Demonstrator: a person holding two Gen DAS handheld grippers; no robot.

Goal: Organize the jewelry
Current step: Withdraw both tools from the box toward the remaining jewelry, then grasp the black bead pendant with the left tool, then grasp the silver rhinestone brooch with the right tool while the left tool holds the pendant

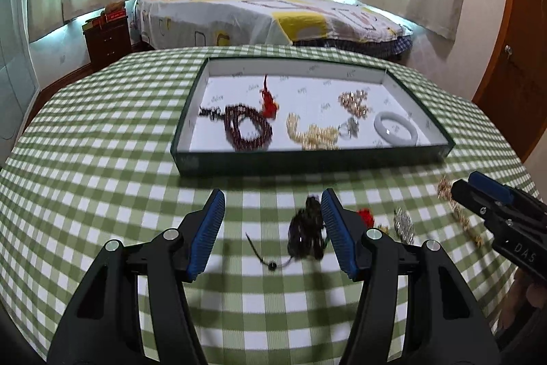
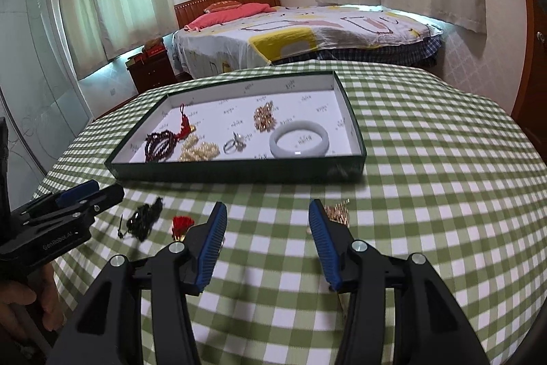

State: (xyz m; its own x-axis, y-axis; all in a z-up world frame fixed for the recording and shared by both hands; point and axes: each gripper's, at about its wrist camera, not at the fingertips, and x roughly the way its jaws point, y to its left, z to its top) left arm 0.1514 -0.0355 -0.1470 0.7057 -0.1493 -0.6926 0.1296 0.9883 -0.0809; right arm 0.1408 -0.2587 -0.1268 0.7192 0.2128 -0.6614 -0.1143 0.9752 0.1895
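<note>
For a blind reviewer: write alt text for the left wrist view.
The left gripper hangs open over a green checked tablecloth, a dark bead bracelet lying between its fingers. Beyond sits a shallow green tray holding bead strands, a ring and a white bangle; the right gripper enters at right.

Green-checked tabletop (image 1: 102,159): a shallow box (image 1: 307,159) sits toward the far edge; dark beads (image 1: 306,233), red tassel (image 2: 183,224), gold chain (image 2: 336,212) lie loose nearer.
</note>
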